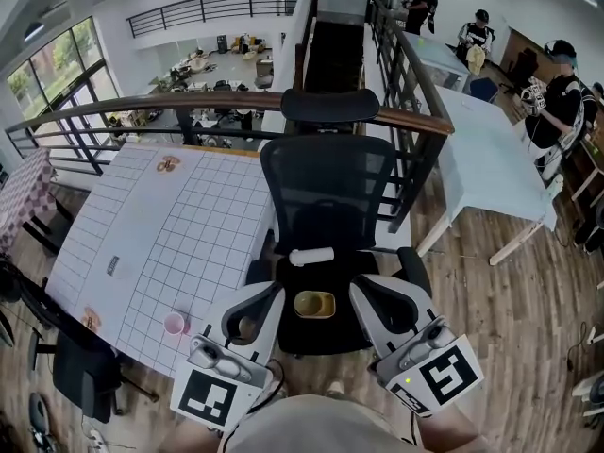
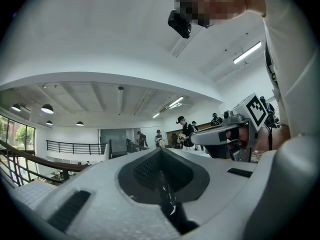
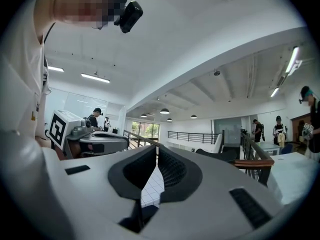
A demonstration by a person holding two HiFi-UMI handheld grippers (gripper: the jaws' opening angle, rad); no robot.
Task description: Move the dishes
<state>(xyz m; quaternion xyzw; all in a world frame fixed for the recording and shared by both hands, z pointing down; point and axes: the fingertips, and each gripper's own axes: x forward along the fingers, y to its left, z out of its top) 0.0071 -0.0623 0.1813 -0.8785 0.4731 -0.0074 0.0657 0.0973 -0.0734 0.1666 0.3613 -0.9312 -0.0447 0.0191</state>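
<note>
As far as I can judge, the job has not started: no dish is in either pair of tongs. The left tongs [image 2: 161, 173] are closed, their pads meeting along a thin dark line with nothing between them. The right tongs [image 3: 151, 180] stand slightly apart, and through the narrow gap I see only the gridded tabletop [image 1: 179, 225] farther off, so they are empty too. Both point forward and upward, taking in mostly ceiling and the far end of the room.

From the head view I count two likely dishes. A yellow dish [image 1: 314, 304] sits on the seat of the black office chair [image 1: 326, 192] directly in front of me. It lies between the two tongs and a little ahead of them, touching neither. A white tube-shaped thing [image 1: 311, 256] lies on the same seat just behind it. A pink cup [image 1: 175, 324] stands close to the near edge of the tabletop, just to the left of the left tongs and apart from them. A few small items lie farther out on the grid, too small for me to identify.

Everything is left to do: pick a dish, lower the tongs onto it, grip, carry and set it down. The task does not tell me where the dishes belong. The yellow dish looks the easiest first reach for either side.
</note>
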